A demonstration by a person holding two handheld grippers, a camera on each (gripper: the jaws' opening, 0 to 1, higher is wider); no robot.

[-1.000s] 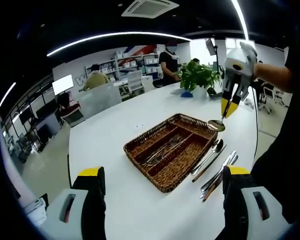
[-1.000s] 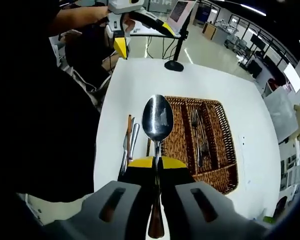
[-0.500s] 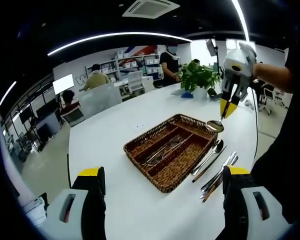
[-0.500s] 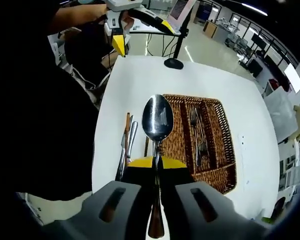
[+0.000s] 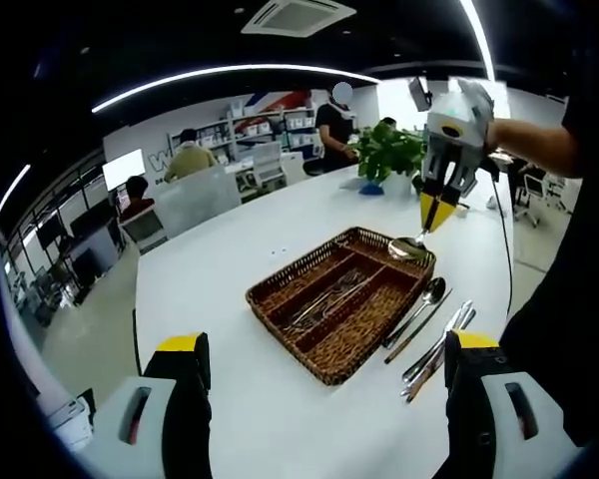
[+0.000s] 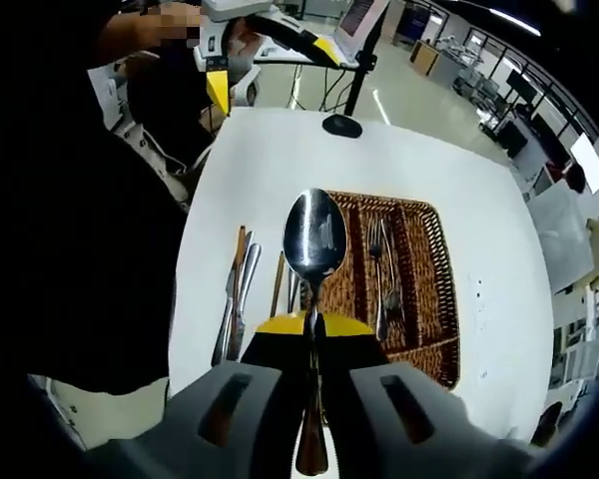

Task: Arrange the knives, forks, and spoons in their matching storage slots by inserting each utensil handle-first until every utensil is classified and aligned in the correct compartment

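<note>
Carrying the spoon (image 6: 314, 235) over the basket (image 5: 324, 321), you have moved your right gripper (image 6: 312, 321) from beyond its far end to above its rim, so insertion looks close. Its fingers pinch the brown handle; the bowl points forward, away from you, long axis along the slots. Your left fingers (image 5: 185, 351) stay spread and empty. Loose cutlery (image 5: 434, 339) lies on the surface beside the basket.
</note>
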